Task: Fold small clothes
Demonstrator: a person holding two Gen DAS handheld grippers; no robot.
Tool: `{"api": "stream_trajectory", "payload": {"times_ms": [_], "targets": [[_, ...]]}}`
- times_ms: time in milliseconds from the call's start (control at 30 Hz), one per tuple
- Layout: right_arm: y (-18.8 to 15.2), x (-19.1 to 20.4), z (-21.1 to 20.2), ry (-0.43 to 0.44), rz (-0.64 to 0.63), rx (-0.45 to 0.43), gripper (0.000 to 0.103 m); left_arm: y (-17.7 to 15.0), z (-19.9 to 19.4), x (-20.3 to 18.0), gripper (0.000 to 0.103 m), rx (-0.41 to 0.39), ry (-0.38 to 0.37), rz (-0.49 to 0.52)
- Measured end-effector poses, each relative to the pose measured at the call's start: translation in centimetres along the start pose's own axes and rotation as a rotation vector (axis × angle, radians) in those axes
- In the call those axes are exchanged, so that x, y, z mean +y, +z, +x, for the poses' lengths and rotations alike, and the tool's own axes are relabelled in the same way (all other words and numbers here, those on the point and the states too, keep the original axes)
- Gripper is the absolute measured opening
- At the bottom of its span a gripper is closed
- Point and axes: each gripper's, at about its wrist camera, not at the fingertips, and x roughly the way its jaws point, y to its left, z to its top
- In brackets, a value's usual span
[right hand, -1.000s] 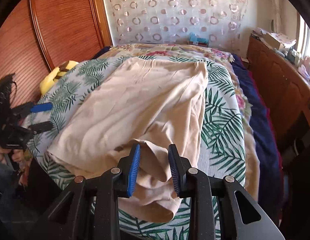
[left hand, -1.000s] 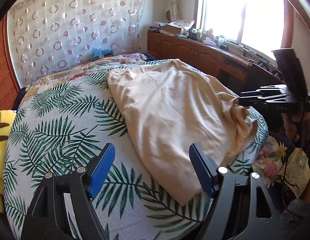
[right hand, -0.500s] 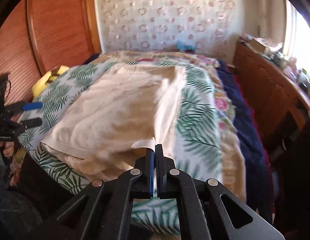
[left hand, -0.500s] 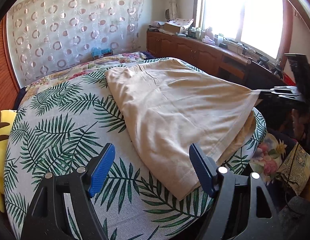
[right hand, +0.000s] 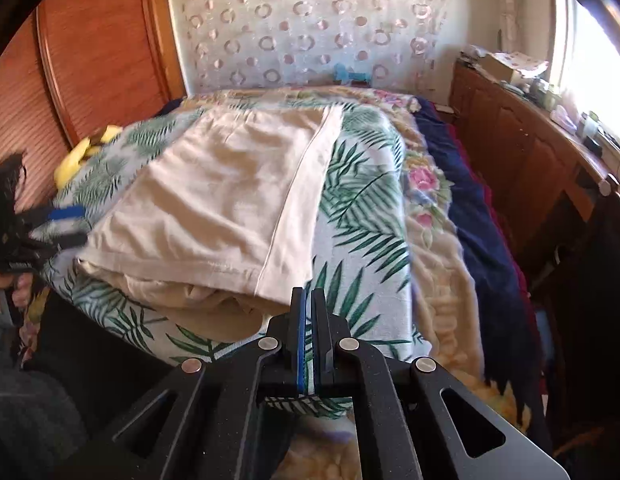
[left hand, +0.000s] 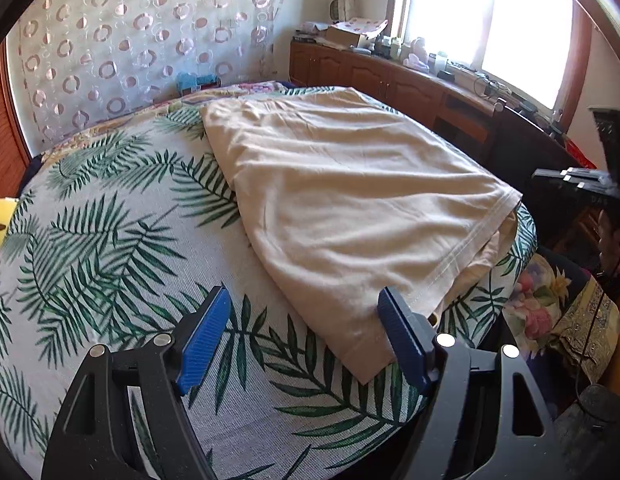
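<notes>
beige garment (left hand: 349,208) lies spread on the palm-leaf bedspread (left hand: 110,240), folded over itself — a hemmed top layer sits on a bunched lower layer that sticks out at the near edge. left gripper (left hand: 306,336) hovers just off the bed with its jaws spread wide, nothing between the blue pads (left hand: 204,340); the garment's near corner lies just ahead of and slightly inside the right-hand pad, not touching that i can tell. in the right wrist view the right gripper (right hand: 308,300) has its jaws pressed together, blue pads nearly meeting; the garment's folded corner (right hand: 286,280) sits right at the fingertips, but whether any cloth is pinched between them i cannot tell. from that view the garment stretches ahead and to the left of the fingers, its long hemmed edge running away from the tips. the other gripper shows blurred at far left of that view, next to the garment's near-left corner. containers: a cardboard box (left hand: 343,34) sits on the wooden cabinet (left hand: 389,80) under the window, far ahead-right of the left fingers, contents too small to tell. a yellow plush (right hand: 82,154) lies at the bed's left edge beside the wooden wardrobe (right hand: 90,60).
</notes>
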Motion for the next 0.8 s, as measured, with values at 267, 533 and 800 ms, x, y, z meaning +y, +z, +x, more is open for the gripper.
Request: {"api": "stream_trajectory", "payload": {"times_ms": [267, 533, 800], "targets": [[1.5, 1.8, 0.5, 0.019, 0.015, -0.074, 0.047, -0.5, 0.6, -0.6, 0.077, 0.021, -0.012, 0.000], [0.8, 3.3, 5.8, -0.026, 0.002, 0.001, 0.047, -1.2, 1.0, -0.8, 0.077, 0.035, -0.015, 0.000], [-1.2, 2.0, 7.0, -0.013, 0.056, 0.045, 0.055, -1.7, 0.4, -1.8, 0.062, 0.024, -0.077, 0.008]]}}
